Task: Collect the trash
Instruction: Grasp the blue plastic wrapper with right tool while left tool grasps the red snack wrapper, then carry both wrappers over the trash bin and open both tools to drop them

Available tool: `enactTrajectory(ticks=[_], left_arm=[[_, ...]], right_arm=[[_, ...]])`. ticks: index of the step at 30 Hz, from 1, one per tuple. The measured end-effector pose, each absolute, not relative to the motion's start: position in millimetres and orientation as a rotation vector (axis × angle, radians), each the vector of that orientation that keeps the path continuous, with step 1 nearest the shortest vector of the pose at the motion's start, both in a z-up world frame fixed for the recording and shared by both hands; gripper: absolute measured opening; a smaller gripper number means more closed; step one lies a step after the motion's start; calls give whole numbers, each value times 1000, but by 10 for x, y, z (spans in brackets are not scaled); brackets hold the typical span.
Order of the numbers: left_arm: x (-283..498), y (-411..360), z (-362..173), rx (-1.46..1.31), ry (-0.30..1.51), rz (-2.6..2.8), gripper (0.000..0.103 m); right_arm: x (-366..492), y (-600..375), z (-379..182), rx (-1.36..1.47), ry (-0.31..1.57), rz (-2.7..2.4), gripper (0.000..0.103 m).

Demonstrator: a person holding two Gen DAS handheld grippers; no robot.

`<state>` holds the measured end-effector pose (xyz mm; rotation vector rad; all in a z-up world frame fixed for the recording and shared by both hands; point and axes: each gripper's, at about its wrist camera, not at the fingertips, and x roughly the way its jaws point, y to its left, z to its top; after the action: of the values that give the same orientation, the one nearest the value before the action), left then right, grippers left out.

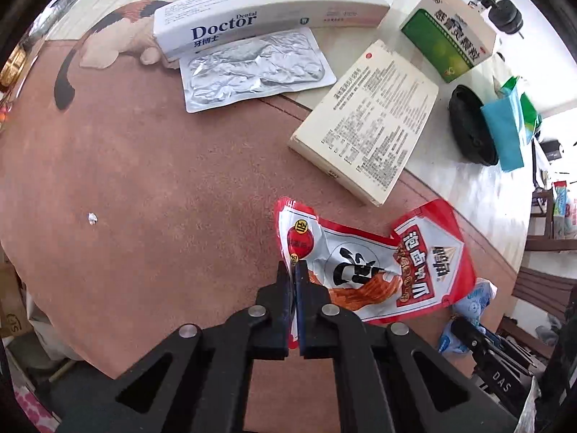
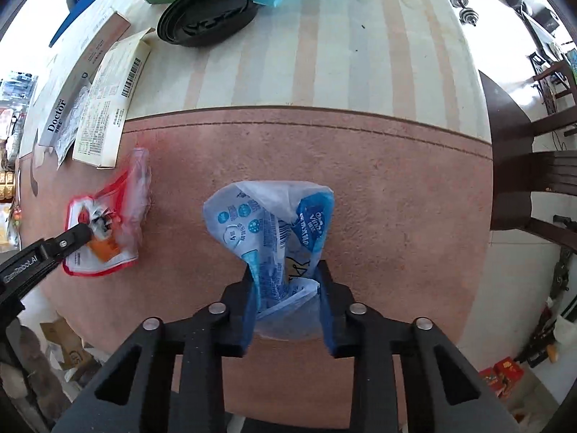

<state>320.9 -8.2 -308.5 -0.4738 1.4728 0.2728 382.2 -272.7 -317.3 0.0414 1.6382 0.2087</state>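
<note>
My left gripper (image 1: 293,270) is shut on the edge of a red and white snack wrapper (image 1: 378,267) that lies on the pink tablecloth (image 1: 144,187). The right wrist view shows the same wrapper (image 2: 104,227) with the left gripper (image 2: 84,232) on it. My right gripper (image 2: 286,270) is shut on a blue and white plastic bag (image 2: 270,223), held above the cloth. The bag (image 1: 468,310) also shows at the lower right of the left wrist view.
A white "Doctor" toothpaste box (image 1: 267,14), a silver foil pouch (image 1: 252,68), a cream printed box (image 1: 368,122), a green medicine box (image 1: 447,39), a black round container (image 1: 468,126) and a teal bag (image 1: 505,126) lie further back. A dark chair (image 2: 523,166) stands at the right.
</note>
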Motion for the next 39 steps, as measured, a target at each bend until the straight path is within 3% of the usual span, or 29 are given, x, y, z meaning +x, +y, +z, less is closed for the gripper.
enactTrajectory(ticks=[16, 28, 33, 39], left_arm=[[2607, 196, -2115, -402, 1285, 400, 0], [1029, 847, -1594, -462, 1191, 565, 0], [168, 1143, -1717, -541, 1181, 637, 0], [-587, 1451, -2503, -680, 1244, 697, 0]], right_arm=[[4226, -2428, -2681, 97, 1549, 359, 22], [3034, -1524, -2098, 8, 1487, 602, 21], [2135, -1026, -2193, -41, 1498, 693, 21], [1210, -485, -2829, -180, 1531, 743, 21]])
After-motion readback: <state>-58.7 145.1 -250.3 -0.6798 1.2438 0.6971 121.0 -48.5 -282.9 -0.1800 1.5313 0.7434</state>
